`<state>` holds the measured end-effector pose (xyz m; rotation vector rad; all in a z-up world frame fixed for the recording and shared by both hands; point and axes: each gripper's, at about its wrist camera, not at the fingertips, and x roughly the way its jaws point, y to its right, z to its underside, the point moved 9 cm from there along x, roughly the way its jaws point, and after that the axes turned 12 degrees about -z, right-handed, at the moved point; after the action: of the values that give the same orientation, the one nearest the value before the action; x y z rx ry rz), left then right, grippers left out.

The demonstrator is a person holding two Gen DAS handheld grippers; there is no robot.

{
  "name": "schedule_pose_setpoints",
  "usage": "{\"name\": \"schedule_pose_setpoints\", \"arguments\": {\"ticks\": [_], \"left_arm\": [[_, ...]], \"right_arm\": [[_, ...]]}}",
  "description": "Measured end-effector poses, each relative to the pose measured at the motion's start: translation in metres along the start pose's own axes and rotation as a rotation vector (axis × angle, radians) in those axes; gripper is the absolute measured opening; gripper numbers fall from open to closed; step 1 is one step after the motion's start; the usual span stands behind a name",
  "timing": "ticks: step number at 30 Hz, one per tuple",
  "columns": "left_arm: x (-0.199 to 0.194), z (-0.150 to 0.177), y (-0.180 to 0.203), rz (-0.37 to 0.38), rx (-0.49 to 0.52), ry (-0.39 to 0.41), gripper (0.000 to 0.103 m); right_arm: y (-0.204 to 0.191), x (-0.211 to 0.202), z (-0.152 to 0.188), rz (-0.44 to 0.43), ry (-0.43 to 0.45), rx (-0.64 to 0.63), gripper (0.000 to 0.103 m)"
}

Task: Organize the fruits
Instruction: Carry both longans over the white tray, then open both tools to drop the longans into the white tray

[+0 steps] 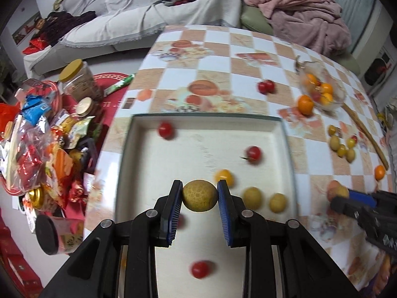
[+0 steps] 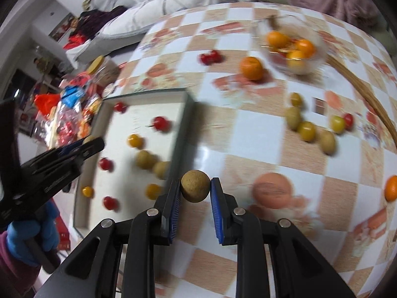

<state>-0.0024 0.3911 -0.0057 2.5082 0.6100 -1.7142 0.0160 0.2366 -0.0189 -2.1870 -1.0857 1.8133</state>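
So I'm looking at the white tray (image 1: 285, 134) sitting on the checkered worktop (image 1: 218, 47), and it's holding a scatter of loose fruit: red cherry tomatoes (image 1: 165, 130), a couple of yellow ones (image 1: 224, 175), and two tan round fruits (image 1: 252, 198) lying side by side near its right wall. Further back, the glass bowl (image 2: 320, 57) is carrying oranges (image 2: 278, 39) with something red tucked under them, and one more orange (image 2: 251, 68) is sitting on the worktop just beside it.

My left gripper (image 1: 200, 195) is hanging over the tray with its fingers (image 1: 173, 204) squeezing a tan longan (image 1: 200, 195). My right gripper (image 2: 195, 190) is doing the same with a second longan (image 2: 195, 189), hovering above the worktop just outside the tray's right wall.

Both held fruits are looking pretty much round, so I can't tell any long axis or which way they're pointing. Everything's a bit motion-blurred.
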Motion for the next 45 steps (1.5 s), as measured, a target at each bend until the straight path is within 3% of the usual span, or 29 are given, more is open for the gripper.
{"name": "schedule_pose_setpoints", "arguments": {"ticks": [10, 24, 25, 27, 28, 31, 34, 39, 40, 41, 43, 45], "left_arm": [[0.037, -0.009, -0.02, -0.03, 0.001, -0.034, 0.031], [0.066, -0.003, -0.014, -0.056, 0.06, -0.116, 0.031], [0.066, -0.002, -0.014, -0.058, 0.063, -0.116, 0.032], [0.066, -0.002, -0.014, -0.059, 0.064, -0.119, 0.066], [0.064, -0.003, -0.017, -0.074, 0.056, -0.101, 0.085], [0.056, -0.007, -0.019, -0.081, 0.054, -0.064, 0.085], [0.054, -0.005, -0.019, -0.064, 0.049, -0.089, 0.085], [0.041, -0.003, -0.023, -0.043, 0.031, -0.091, 0.085], [0.036, -0.002, -0.025, -0.043, 0.025, -0.092, 0.087], [0.034, 0.0, -0.028, -0.047, 0.021, -0.094, 0.101], [0.027, 0.002, -0.034, -0.049, 0.011, -0.094, 0.103], [0.022, 0.007, -0.038, -0.04, 0.009, -0.108, 0.103]], "right_arm": [[-0.065, 0.05, 0.026, -0.03, -0.133, -0.124, 0.026], [-0.068, 0.09, 0.066, 0.095, -0.272, -0.263, 0.027], [-0.069, 0.091, 0.066, 0.101, -0.269, -0.28, 0.032], [-0.073, 0.092, 0.068, 0.104, -0.277, -0.307, 0.044], [-0.074, 0.092, 0.07, 0.113, -0.281, -0.316, 0.057], [-0.079, 0.088, 0.071, 0.1, -0.277, -0.32, 0.063], [-0.082, 0.078, 0.07, 0.09, -0.266, -0.327, 0.081], [-0.085, 0.057, 0.065, 0.083, -0.253, -0.32, 0.087], [-0.084, 0.053, 0.065, 0.082, -0.252, -0.313, 0.087], [-0.083, 0.05, 0.063, 0.081, -0.252, -0.305, 0.087], [-0.082, 0.044, 0.061, 0.084, -0.248, -0.292, 0.089], [-0.078, 0.036, 0.059, 0.092, -0.256, -0.279, 0.103]]}}
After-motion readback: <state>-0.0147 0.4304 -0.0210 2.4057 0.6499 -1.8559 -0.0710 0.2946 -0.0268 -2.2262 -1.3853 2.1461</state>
